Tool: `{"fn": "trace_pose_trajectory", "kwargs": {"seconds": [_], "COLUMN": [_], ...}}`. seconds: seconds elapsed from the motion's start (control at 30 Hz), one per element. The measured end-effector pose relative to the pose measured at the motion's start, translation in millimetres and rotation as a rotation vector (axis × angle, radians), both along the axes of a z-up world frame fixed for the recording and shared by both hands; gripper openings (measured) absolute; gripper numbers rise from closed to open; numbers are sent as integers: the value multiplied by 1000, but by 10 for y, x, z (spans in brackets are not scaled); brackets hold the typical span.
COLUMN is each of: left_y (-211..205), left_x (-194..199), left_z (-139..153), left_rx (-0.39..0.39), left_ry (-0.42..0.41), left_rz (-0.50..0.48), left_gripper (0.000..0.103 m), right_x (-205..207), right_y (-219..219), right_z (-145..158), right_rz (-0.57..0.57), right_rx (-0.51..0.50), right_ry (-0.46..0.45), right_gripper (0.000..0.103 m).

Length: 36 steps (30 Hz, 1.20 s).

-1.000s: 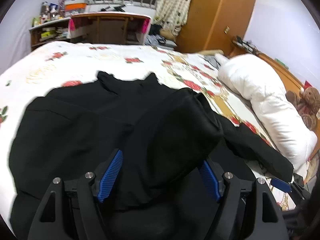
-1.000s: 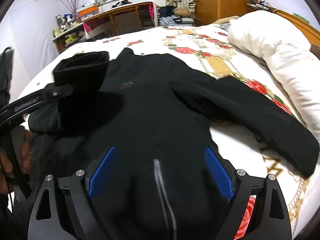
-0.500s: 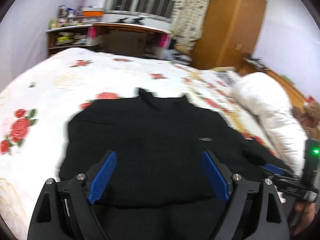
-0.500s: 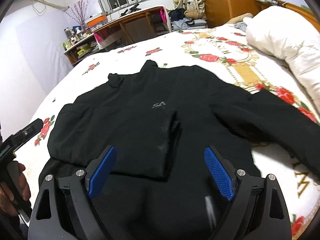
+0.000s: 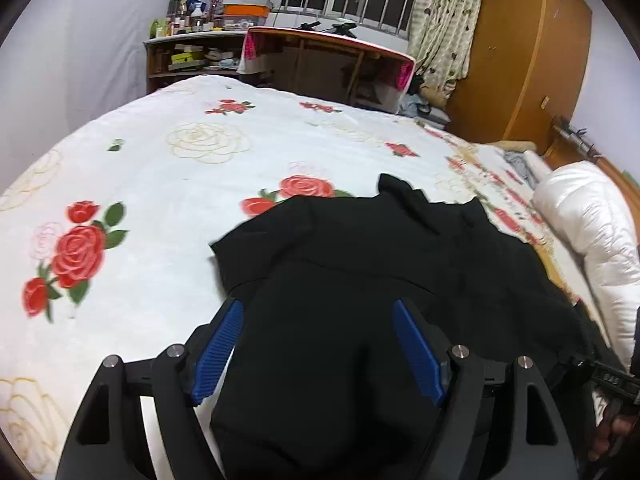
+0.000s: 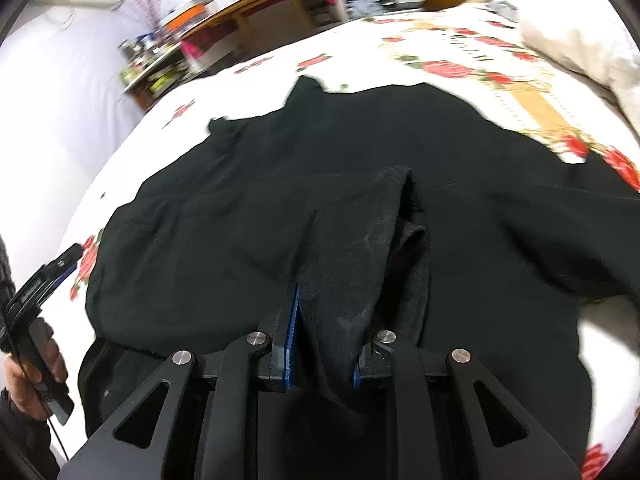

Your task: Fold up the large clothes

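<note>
A large black jacket (image 5: 384,264) lies spread on the rose-print bedspread (image 5: 168,184), collar toward the far side; it also shows in the right wrist view (image 6: 280,208). Its left sleeve is folded across the chest, the cuff end (image 6: 400,216) near the middle. My left gripper (image 5: 316,344) is open, held over the jacket's near left part. My right gripper (image 6: 324,340) is shut on the folded sleeve fabric. The jacket's right sleeve (image 6: 568,240) stretches out to the right.
A white duvet (image 5: 592,224) is piled at the bed's right side. A wooden desk (image 5: 328,64), cluttered shelves (image 5: 192,52) and an orange wardrobe (image 5: 528,48) stand beyond the bed. The other hand and its gripper show at the view edges (image 6: 36,304).
The left gripper let the sleeve down across the chest and drew back left, open. The right gripper moved in over the folded sleeve and closed on its fabric.
</note>
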State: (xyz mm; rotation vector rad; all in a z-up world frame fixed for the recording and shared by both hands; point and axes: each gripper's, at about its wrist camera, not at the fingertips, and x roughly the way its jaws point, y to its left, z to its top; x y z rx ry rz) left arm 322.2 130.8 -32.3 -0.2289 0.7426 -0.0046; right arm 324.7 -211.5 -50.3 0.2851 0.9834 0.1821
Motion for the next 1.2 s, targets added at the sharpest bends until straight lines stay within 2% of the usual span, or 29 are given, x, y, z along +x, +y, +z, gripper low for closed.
{"fn": "trace_pose_trajectory", "kwargs": {"seconds": [0.1, 0.17, 0.27, 0.33, 0.43, 0.53, 0.73, 0.83, 0.87, 0.9, 0.93, 0.97, 1.03, 1.13, 1.2], "left_y": [-120, -204, -239, -185, 10, 132, 211, 214, 236, 293, 324, 315, 289, 262, 229], "left_x": [88, 172, 222, 208, 122, -142, -577, -673, -706, -765, -830, -862, -857, -825, -870], "left_z": [-163, -361, -554, -562, -566, -515, -529, -648, -729, -834, -855, -844, -792, -645, -483], "left_rx": [-43, -37, 10, 13, -23, -22, -28, 52, 57, 33, 3, 8, 31, 45, 56], "left_ry": [32, 86, 118, 119, 131, 106, 117, 136, 151, 170, 152, 149, 157, 155, 119], "left_rz": [-20, -30, -13, 5, 47, 73, 113, 140, 161, 187, 196, 196, 193, 180, 168], "left_gripper": [77, 72, 72, 71, 68, 61, 61, 61, 61, 61, 61, 61, 59, 50, 50], "right_x": [-13, -14, 32, 36, -78, -211, -243, -152, -119, -75, -43, 1, -6, -44, -88], "right_y": [-348, -387, -299, -331, -485, -565, -479, -378, -372, -366, -366, -386, -439, -431, -442], "right_z": [-188, -271, -267, -213, -28, 183, 277, 197, 149, 50, -48, -202, -313, -217, -98], "right_rz": [-89, -79, -42, -48, -86, -119, -107, -80, -77, -81, -87, -90, -87, -81, -91], "right_rx": [-18, -19, -109, -102, -78, -92, -78, -65, -51, -62, -83, -85, -61, -92, -122], "right_ry": [46, 62, 54, 55, 5, -63, -103, -92, -80, -46, -5, 50, 65, 45, 22], "right_gripper": [20, 22, 32, 43, 51, 51, 51, 51, 51, 51, 51, 51, 51, 51, 51]}}
